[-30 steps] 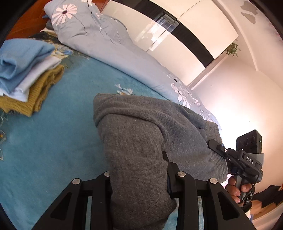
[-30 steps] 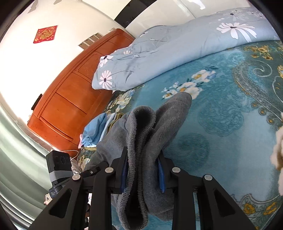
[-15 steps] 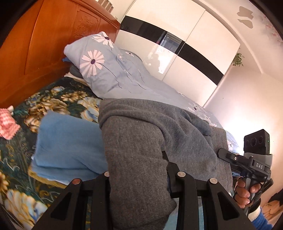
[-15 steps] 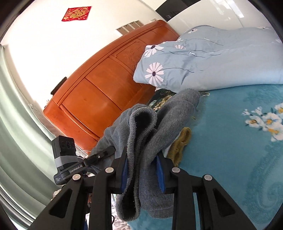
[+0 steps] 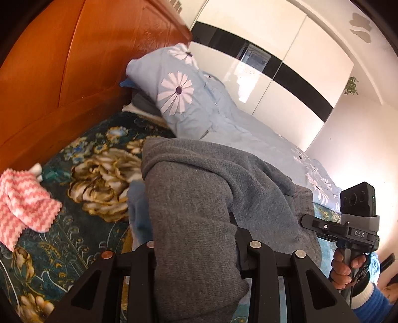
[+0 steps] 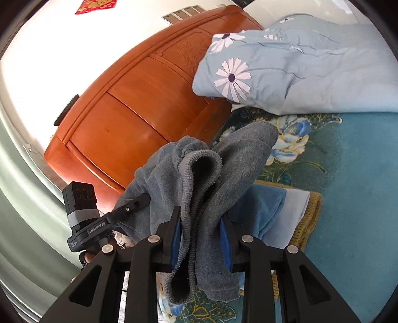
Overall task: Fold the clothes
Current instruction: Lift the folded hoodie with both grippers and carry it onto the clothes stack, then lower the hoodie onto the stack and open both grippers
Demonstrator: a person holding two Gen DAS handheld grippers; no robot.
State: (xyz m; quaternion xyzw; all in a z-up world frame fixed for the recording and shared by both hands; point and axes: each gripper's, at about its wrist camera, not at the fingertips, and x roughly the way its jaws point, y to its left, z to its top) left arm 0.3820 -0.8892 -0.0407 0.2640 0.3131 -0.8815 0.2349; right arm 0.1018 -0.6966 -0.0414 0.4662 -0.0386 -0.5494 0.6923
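hanging between both tools: one folded grey knit sweater (image 5: 199,213), lifted above the bed (image 6: 353,174), its bulk draped forward over each tool's fingers.

left gripper (image 5: 196,246): fingers pinching a thick fold of the sweater; the cloth fills the gap and hides the finger tips. seen from the right wrist view, this gripper (image 6: 139,201) reaches into the sweater's left side, its black camera block at the rear.

right gripper (image 6: 200,238): fingers with blue pads (image 6: 225,238) pressed onto a bunched section that includes the ribbed hem (image 6: 196,171); a loop of hem stands up ahead of the fingers and a tail hangs below them. from the left wrist view this gripper (image 5: 308,221) meets the sweater's far edge, with the person's right hand (image 5: 345,268) wrapped round the handle.

below the sweater: a stack of folded clothes (image 6: 281,211), blue on top, pale layer under it, mustard knit at the bottom, lying on the bed.

surroundings, same bed: teal and dark floral bedspread (image 5: 94,179); light blue duvet with white daisies (image 6: 298,69) bunched toward the orange wooden headboard (image 6: 139,104); pink and white zigzag cloth (image 5: 22,201) at the left edge, near the headboard. white wardrobe with a black band (image 5: 273,64) stands beyond the duvet. red paper hanging (image 6: 97,3) on the wall above the headboard.
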